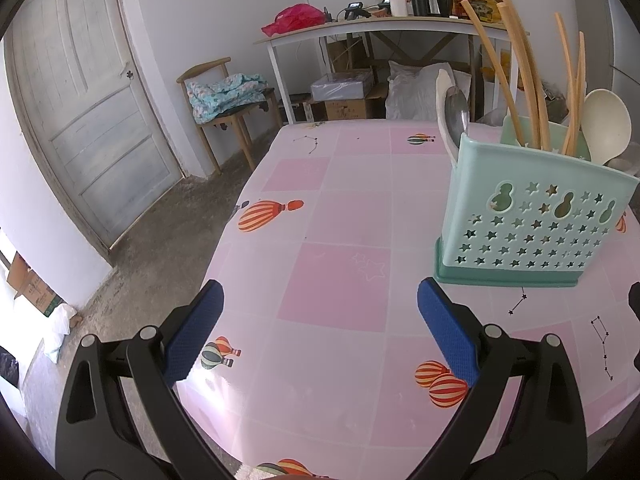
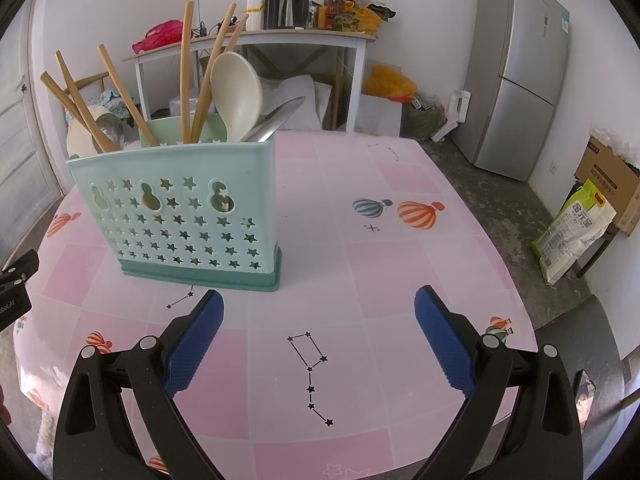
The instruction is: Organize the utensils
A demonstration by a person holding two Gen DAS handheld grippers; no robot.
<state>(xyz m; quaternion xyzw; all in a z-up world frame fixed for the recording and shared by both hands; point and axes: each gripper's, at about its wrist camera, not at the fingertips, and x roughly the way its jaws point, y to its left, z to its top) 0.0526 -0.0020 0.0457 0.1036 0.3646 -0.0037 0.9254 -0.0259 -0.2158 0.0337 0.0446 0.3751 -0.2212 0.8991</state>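
A mint-green utensil holder (image 1: 532,224) with star holes stands on the pink table (image 1: 332,216), right of my left gripper (image 1: 320,300); it also shows in the right wrist view (image 2: 184,216), ahead and left of my right gripper (image 2: 318,302). It holds wooden chopsticks (image 1: 520,80), a cream spoon (image 1: 604,124) and a metal spoon (image 1: 458,114). In the right wrist view the chopsticks (image 2: 186,76), cream spoon (image 2: 236,92) and a metal handle (image 2: 276,120) stick out. Both grippers are open and empty, above the table.
A chair (image 1: 224,100) with a cloth and a door (image 1: 76,100) stand left. A side table (image 2: 256,40) with bottles and a kettle is behind. A fridge (image 2: 520,76), a box (image 2: 612,180) and a bag (image 2: 572,228) stand right.
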